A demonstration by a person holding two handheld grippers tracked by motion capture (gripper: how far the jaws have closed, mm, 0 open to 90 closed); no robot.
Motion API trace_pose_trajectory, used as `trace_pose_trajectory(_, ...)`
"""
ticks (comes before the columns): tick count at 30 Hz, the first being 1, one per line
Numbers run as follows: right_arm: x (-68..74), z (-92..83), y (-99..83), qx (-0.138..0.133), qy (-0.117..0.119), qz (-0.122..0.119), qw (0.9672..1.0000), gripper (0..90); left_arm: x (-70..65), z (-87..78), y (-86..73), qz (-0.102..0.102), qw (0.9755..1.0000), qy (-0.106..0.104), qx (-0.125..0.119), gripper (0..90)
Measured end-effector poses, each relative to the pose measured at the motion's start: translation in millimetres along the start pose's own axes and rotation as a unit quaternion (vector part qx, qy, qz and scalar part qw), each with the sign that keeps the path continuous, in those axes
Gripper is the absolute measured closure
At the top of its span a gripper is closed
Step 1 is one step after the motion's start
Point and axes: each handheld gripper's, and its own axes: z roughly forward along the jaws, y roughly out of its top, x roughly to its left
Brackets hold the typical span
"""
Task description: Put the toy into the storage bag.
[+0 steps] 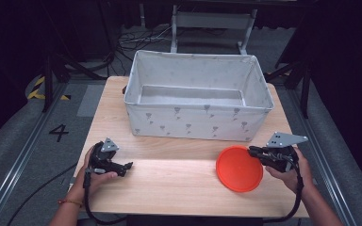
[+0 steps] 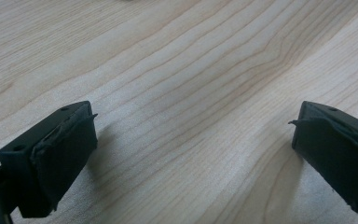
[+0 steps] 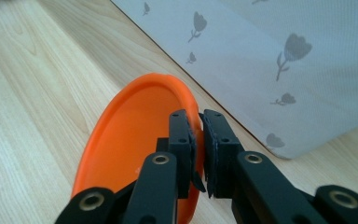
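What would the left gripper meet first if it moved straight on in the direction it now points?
Probably the bare table: the left gripper, jaws open, points slightly down at the wood. Nothing else lies ahead, though depth is unclear.

The left tool [image 1: 128, 166] rested low with jaws wide apart; the right tool [image 1: 251, 150] was raised, its jaws clamped together.

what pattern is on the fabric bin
Pale grey fabric bin printed with small darker grey tulip-like flowers, clearest in the right gripper view.
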Motion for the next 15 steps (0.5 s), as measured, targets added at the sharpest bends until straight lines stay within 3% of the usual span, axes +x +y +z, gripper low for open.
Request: trace_pose_trajectory(15, 6.9, -24.3, 24.9, 0.004, -0.020, -0.045, 0.9988, 83.1, 0.0, 0.0, 0.0, 0.000, 1.0000, 0.000, 0.000, 0.2)
